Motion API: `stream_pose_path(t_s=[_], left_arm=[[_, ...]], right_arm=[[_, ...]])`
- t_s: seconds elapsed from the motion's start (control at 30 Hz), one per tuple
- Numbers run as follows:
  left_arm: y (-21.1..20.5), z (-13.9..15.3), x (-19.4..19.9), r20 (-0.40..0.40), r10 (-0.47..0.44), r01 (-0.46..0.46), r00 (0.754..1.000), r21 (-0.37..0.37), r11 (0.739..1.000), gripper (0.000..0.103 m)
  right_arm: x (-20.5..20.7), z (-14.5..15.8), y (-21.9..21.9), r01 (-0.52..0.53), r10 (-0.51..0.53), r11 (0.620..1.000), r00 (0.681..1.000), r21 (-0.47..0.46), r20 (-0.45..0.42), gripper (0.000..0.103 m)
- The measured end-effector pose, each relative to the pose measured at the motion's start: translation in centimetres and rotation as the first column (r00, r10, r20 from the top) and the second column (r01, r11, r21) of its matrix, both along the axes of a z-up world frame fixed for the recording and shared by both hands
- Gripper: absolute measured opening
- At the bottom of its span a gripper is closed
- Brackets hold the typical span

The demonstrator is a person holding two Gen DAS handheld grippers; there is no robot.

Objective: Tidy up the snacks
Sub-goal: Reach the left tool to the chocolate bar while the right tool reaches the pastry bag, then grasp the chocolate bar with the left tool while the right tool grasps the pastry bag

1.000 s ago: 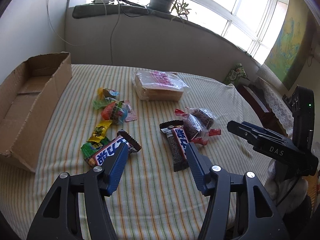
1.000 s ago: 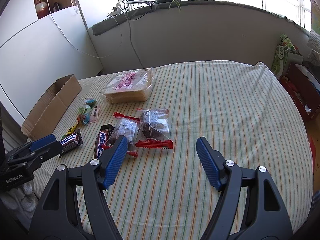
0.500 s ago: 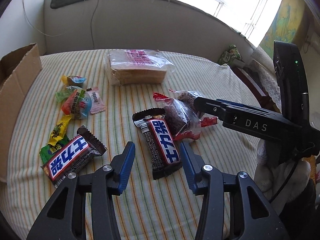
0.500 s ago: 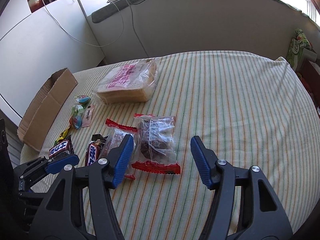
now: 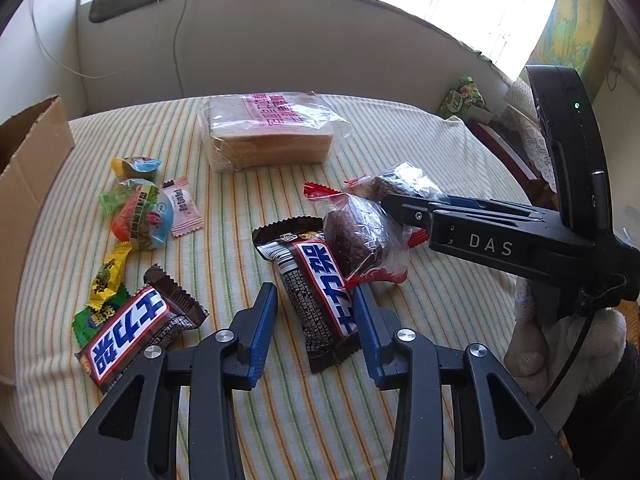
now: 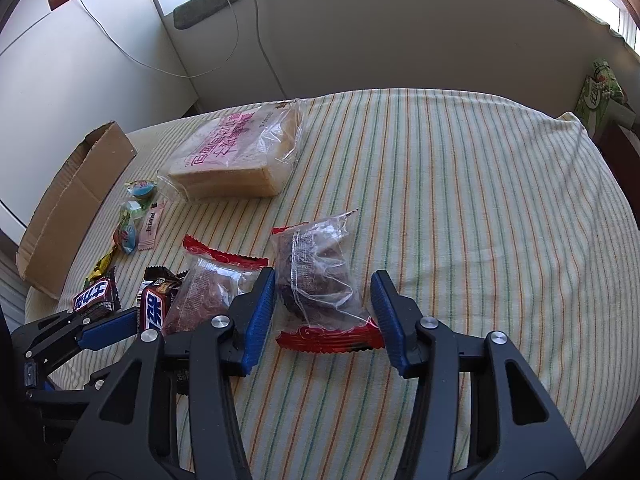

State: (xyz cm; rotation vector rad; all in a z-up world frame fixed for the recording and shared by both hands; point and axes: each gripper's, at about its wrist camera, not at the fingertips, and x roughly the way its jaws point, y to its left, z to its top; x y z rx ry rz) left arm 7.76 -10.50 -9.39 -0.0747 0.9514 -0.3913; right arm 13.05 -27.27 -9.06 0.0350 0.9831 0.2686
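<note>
You are looking at snacks lying flat around the bagged sliced bread (image 5: 268,134). Just in front of it two clear, red-edged cake packets (image 6: 320,276) (image 5: 366,236) are lying side by side, the left one overlapping a brown chocolate bar (image 5: 318,294). A second bar (image 5: 136,330) is resting farther left, angled, beside small bright candies (image 5: 138,208). An open cardboard box (image 6: 76,208) is sitting left of the bread.
</note>
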Motion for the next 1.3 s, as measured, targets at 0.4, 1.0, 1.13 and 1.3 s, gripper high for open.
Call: stream_pose_path(t_s=[0.4, 1.0, 1.13, 1.3], left_arm=[[-1.3, -0.7, 1.0, -0.006, 0.007, -0.007, 1.000, 0.015, 1.000, 0.031], [2.5, 1.3, -0.8, 0.057, 0.067, -0.065, 0.996, -0.035, 0.997, 0.028], [4.0, 2.1, -1.3, 0.081, 0.087, -0.083, 0.993, -0.042, 0.996, 0.028], [5.7, 3.3, -1.5, 0.110, 0.129, -0.124, 0.986, -0.054, 0.991, 0.028]], right_arm=[[0.5, -0.1, 0.5, -0.014, 0.015, 0.999, 1.000, -0.042, 0.015, 0.050], [-1.4, 2.1, -0.1, 0.007, -0.004, 0.999, 0.997, -0.046, 0.077, 0.039], [-2.2, 3.2, 0.4, 0.002, 0.002, 0.999, 0.995, -0.038, 0.098, 0.039], [-3.0, 4.8, 1.7, -0.025, 0.029, 0.999, 0.992, -0.038, 0.124, 0.039]])
